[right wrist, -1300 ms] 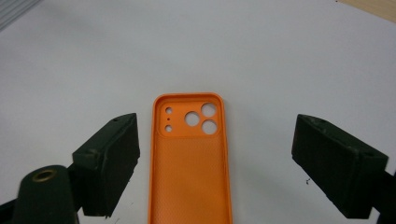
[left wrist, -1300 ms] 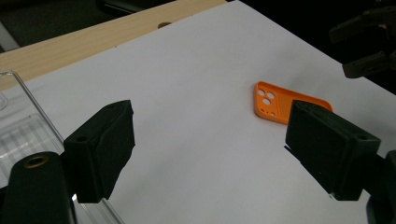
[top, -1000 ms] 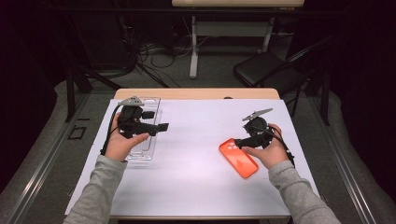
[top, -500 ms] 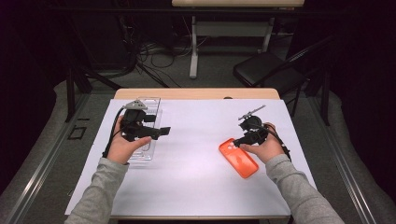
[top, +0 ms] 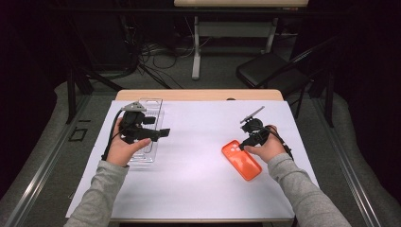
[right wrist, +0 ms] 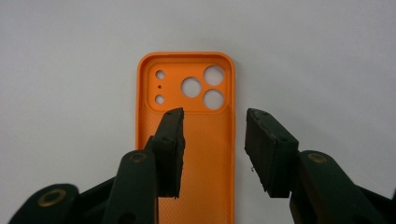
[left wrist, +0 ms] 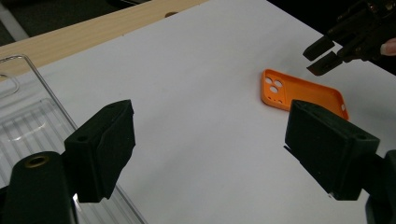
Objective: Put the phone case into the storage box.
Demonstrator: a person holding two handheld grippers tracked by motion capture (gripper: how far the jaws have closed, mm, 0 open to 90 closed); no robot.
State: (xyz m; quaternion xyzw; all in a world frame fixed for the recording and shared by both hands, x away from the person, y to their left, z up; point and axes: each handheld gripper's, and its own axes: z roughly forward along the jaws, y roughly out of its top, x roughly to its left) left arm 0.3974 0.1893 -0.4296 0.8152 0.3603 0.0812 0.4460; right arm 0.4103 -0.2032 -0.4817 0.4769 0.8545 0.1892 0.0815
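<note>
An orange phone case (top: pixel 242 160) (left wrist: pixel 303 93) (right wrist: pixel 208 135) lies hollow side up on the white sheet, camera holes toward the far end. My right gripper (top: pixel 242 145) (right wrist: pixel 215 116) (left wrist: pixel 320 58) hangs low over its camera end. Its jaws have just been closing: one stands over the inside of the case and the other just outside its side wall, so the wall lies between them, and neither pad presses on it. My left gripper (top: pixel 158 127) (left wrist: pixel 210 126) is held wide open with nothing in it, above a clear ribbed plastic tray (top: pixel 146 153) (left wrist: pixel 28 121).
A white sheet (top: pixel 198 179) covers most of the wooden table (top: pixel 198 94), whose bare strip shows at the far edge. Beyond the table stand a dark chair (top: pixel 269 71), a white table leg and floor cables.
My right gripper has sunk toward the orange case and its jaws stand narrower than before. The left hand and the case have kept still.
</note>
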